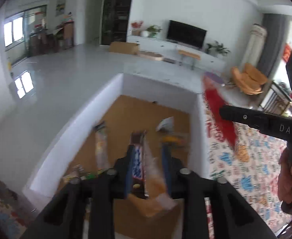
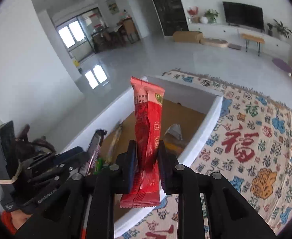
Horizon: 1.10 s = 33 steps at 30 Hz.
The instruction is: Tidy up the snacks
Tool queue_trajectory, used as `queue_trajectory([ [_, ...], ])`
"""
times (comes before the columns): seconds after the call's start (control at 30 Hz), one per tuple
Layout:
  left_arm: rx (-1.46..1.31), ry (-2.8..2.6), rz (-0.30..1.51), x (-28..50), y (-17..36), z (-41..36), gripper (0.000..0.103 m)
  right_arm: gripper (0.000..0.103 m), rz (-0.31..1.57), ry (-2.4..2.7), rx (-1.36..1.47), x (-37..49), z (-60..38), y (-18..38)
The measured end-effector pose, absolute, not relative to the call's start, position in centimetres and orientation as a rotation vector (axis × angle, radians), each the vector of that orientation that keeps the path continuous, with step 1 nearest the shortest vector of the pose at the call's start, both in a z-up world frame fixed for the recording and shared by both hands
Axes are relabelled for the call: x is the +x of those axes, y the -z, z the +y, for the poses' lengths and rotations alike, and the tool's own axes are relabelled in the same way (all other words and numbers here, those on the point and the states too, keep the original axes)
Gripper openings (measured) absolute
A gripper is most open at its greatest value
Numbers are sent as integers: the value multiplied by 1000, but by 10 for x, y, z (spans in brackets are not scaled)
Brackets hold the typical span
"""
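Above a white-walled, brown-floored cardboard box (image 2: 209, 117) on a patterned cloth, the left gripper (image 1: 146, 159) clamps a brown-and-blue chocolate bar (image 1: 137, 163). The right gripper (image 2: 146, 157), just right, clamps a long red foil packet (image 2: 147, 131). Lowering each close to the floor before release should lay them tidily beside snacks already inside.

Left gripper (image 1: 147, 171): jaws partly closed, the left pad pressed against a held bar, a gap on the right side; contact by the right pad cannot be confirmed owing to blur. It points forward and down. Right gripper (image 2: 146, 165): jaws closed against both sides of a held packet, which stands upright between them. In the left wrist view the person's right hand (image 1: 289, 179) wraps the right gripper's handle at the frame's right edge.
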<state>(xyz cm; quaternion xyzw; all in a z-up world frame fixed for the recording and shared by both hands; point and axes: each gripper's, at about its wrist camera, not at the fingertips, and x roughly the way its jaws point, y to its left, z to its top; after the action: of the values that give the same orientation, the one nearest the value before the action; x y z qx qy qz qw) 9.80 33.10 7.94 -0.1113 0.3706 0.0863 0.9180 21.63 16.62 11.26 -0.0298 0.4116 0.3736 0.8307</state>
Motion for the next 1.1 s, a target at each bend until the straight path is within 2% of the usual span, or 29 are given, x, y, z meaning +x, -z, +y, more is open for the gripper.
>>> queue_trajectory([
  [0.03,-227,-203,762,93,-73,336,65,59,878,-780,-95,217,177,-106],
  [0.07,-223,-227,751,87,-67,340,74,72,878,-768,-123,216,186,-99],
  [0.1,-212,-247,729,80,-63,342,83,70,870,-762,-140,213,190,-93],
  [0.17,-171,-292,699,68,-59,339,86,70,866,-767,-146,209,189,-88],
  [0.23,-126,-339,697,66,-54,332,95,70,865,-764,-143,204,183,-85],
  [0.4,-79,-502,657,58,-59,313,103,71,862,-767,-135,191,167,-90],
  [0.57,-131,-520,643,51,-57,318,103,73,864,-745,-181,182,168,-91],
  [0.63,-136,-520,650,49,-55,324,103,77,858,-723,-202,178,170,-90],
  [1.1,-87,-526,708,43,-50,328,103,77,826,-727,-274,155,190,-84],
])
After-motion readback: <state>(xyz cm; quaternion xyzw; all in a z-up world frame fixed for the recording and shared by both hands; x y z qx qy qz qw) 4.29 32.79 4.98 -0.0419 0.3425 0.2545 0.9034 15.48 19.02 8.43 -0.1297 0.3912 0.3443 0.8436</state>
